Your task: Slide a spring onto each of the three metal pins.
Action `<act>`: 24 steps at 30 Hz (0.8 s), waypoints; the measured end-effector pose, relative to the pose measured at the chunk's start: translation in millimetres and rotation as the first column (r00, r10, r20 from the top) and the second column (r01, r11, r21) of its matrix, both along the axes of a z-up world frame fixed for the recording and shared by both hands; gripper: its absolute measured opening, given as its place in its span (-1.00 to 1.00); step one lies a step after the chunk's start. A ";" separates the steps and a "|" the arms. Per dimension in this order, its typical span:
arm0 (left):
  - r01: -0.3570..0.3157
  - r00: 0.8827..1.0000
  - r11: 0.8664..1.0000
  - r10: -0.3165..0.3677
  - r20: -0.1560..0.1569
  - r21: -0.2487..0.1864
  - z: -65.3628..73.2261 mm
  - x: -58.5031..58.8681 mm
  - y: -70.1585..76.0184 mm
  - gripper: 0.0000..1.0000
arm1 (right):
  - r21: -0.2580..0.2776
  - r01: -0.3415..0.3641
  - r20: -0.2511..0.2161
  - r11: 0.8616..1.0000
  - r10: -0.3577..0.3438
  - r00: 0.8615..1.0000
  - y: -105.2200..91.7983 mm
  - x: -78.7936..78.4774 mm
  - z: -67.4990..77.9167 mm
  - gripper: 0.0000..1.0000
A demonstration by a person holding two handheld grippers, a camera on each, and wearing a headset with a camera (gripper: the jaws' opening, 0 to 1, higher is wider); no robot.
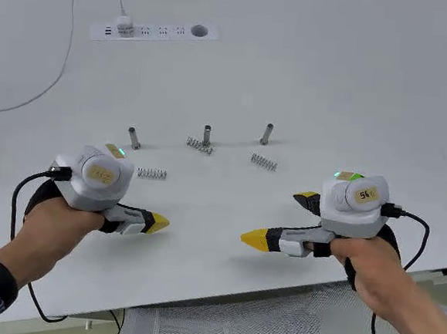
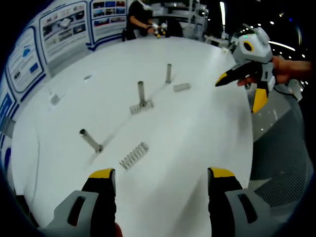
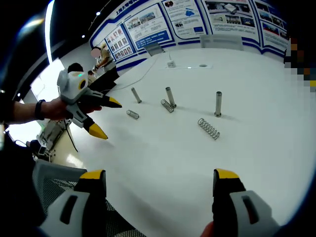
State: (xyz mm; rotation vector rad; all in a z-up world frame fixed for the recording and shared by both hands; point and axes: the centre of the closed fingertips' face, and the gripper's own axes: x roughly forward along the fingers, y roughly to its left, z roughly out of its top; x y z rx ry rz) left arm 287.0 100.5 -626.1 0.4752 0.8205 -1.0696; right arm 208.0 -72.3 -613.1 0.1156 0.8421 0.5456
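Short grey metal rods stood on the white counter: left pin, middle pin, right pin. Small coiled wire springs lay flat nearby: left spring, middle spring against its pin's base, right spring. The left hand-held gripper and right hand-held gripper hovered released, empty.

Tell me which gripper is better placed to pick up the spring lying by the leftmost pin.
Left, likely. The left gripper, jaws open, has that spring just ahead of it, near the leftmost pin. The right gripper sits farther off, closer to the right-hand spring.
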 end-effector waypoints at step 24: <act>0.061 0.998 0.998 -0.061 -0.001 0.022 -16.7 17.9 -11.9 0.39 | 0.007 0.001 -0.013 1.000 -0.001 1.000 -1.0 -2.0 -4.2 0.81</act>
